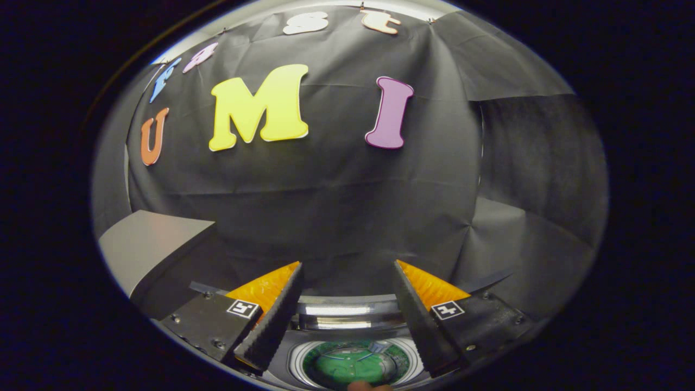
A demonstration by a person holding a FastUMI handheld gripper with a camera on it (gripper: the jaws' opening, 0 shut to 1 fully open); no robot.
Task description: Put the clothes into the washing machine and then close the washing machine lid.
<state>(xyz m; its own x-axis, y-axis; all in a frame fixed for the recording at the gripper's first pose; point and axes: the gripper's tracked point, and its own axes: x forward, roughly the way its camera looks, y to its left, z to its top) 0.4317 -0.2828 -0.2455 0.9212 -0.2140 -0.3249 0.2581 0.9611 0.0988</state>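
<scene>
The hand-held gripper (347, 309) hangs released (fingers spread, nothing between) above the round grey washing machine drum (353, 366), at 6 o'clock.

A washing machine (347, 317) is seen below the gripper (347, 265), whose fingers are held wide apart with nothing between their pads. The machine's shiny curved rim is crossed by the gap between the fingers, and a pale ring is seen inside it around the round opening. Within that ring a green mass (347, 368) is held in the drum; whether it is cloth cannot be told. Off to the left, beyond the fingers, a flat grey surface (146, 244) is seen with nothing resting on it.
</scene>
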